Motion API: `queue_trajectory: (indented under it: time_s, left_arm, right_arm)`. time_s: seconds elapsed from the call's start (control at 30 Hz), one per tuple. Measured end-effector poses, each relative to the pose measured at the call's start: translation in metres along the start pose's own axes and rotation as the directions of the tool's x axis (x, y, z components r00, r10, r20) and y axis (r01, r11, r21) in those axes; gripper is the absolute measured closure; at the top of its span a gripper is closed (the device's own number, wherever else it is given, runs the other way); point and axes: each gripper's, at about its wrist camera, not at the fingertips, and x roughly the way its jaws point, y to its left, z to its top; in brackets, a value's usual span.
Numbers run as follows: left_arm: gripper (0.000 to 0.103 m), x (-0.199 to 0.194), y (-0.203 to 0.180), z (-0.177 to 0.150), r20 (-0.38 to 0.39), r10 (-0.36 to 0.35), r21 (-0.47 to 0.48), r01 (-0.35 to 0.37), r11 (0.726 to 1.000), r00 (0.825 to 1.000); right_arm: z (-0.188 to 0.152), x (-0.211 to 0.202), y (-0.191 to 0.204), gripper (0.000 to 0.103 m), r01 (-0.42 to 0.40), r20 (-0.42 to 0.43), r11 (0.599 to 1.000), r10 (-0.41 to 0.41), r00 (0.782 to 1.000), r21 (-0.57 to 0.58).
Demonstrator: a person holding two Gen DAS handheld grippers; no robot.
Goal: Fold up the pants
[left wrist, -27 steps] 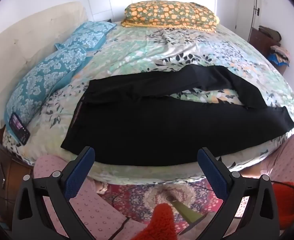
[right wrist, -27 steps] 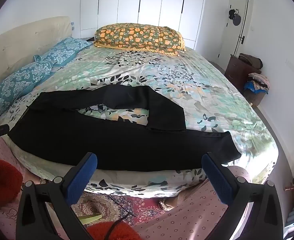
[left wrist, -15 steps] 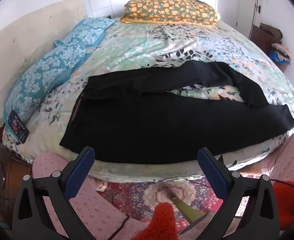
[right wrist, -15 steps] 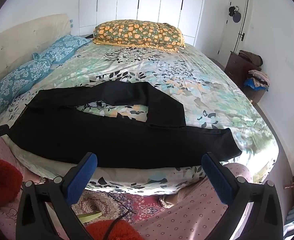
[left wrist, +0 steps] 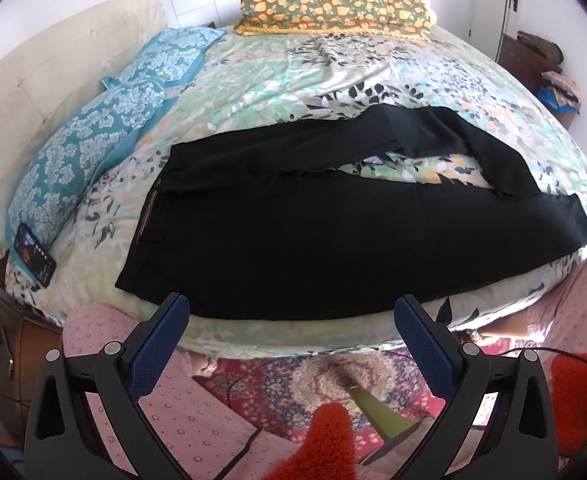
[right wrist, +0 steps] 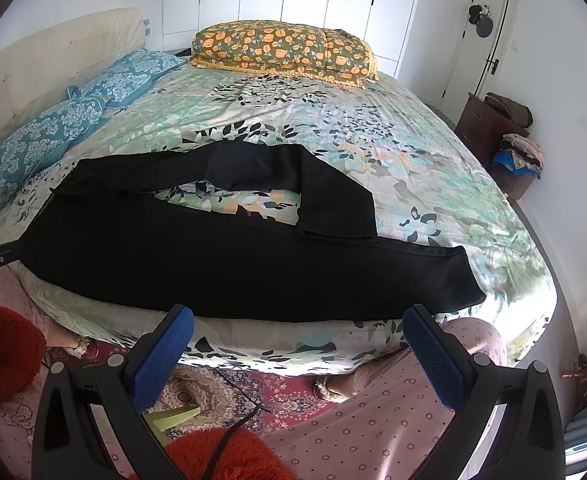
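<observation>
Black pants (left wrist: pixel 333 236) lie spread along the near edge of the bed (left wrist: pixel 301 76), waistband to the left, legs to the right. The far leg is bent back on itself and its end rests over the near leg. The pants also show in the right wrist view (right wrist: pixel 221 256). My left gripper (left wrist: pixel 293 316) is open and empty, just short of the bed edge near the waist end. My right gripper (right wrist: pixel 297 328) is open and empty, short of the bed edge below the near leg.
Blue patterned pillows (left wrist: pixel 93 152) and a phone (left wrist: pixel 33 254) lie at the bed's left. An orange floral pillow (right wrist: pixel 285 52) lies at the far side. A dark cabinet with clothes (right wrist: pixel 501 136) stands at the right. A patterned rug (right wrist: pixel 229 388) covers the floor below.
Both grippers have moved a little closer to the bed edge and tilted down slightly. The pants have not moved.
</observation>
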Motion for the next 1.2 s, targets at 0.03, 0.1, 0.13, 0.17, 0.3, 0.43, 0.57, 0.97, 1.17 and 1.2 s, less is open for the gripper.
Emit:
queue_trajectory:
  time_s: [0.03, 0.1, 0.13, 0.17, 0.3, 0.43, 0.57, 0.97, 1.17, 1.2]
  left_arm:
    - [0.001, 0.0003, 0.0001, -0.0001, -0.001, 0.0, 0.001, 0.0, 1.0, 1.0]
    - [0.001, 0.0011, 0.0004, 0.0001, -0.004, 0.001, 0.003, -0.001, 1.0, 1.0]
    - [0.001, 0.0016, 0.002, -0.0002, -0.004, 0.001, 0.003, -0.001, 1.0, 1.0]
    - [0.001, 0.0021, 0.0014, -0.0006, -0.004, 0.002, 0.002, -0.002, 1.0, 1.0]
    - [0.001, 0.0036, 0.0028, -0.0018, -0.009, 0.001, -0.002, -0.001, 1.0, 1.0]
    - [0.001, 0.0037, 0.0016, -0.0014, -0.009, 0.0, 0.001, 0.0, 1.0, 1.0]
    - [0.001, 0.0035, 0.0004, -0.0005, -0.009, 0.003, 0.0, -0.003, 1.0, 1.0]
    - [0.001, 0.0032, 0.004, -0.0009, -0.008, 0.007, -0.006, -0.007, 1.0, 1.0]
    - [0.001, 0.0031, 0.0071, -0.0022, -0.009, 0.008, -0.012, -0.008, 1.0, 1.0]
    - [0.001, 0.0032, 0.006, -0.0016, -0.01, 0.009, -0.013, -0.009, 1.0, 1.0]
  right_arm:
    - [0.0007, 0.0001, 0.0011, 0.0, -0.001, -0.004, 1.0, 0.001, 1.0, -0.004]
    - [0.0016, 0.0011, 0.0023, 0.0, -0.01, -0.015, 1.0, 0.01, 1.0, -0.006]
    - [0.0019, 0.0018, 0.0024, 0.0, -0.013, -0.021, 1.0, 0.013, 1.0, -0.004]
    - [0.0019, 0.0018, 0.0021, 0.0, -0.016, -0.023, 1.0, 0.016, 1.0, -0.001]
    - [0.002, -0.0006, 0.0006, 0.0, -0.012, -0.018, 1.0, 0.012, 1.0, 0.009]
    - [0.0023, -0.0021, -0.0017, 0.0, -0.023, -0.009, 0.999, 0.023, 1.0, 0.026]
    - [0.0025, -0.0033, -0.0039, 0.0, 0.004, 0.0, 0.999, -0.004, 1.0, 0.044]
    - [0.0029, -0.0007, -0.0013, 0.0, 0.023, -0.016, 0.999, -0.022, 1.0, 0.023]
    - [0.0021, 0.0, -0.0023, 0.0, 0.026, -0.021, 0.999, -0.025, 0.999, 0.025]
    - [0.0022, 0.0002, -0.0021, 0.0, 0.027, -0.022, 0.999, -0.026, 0.999, 0.023]
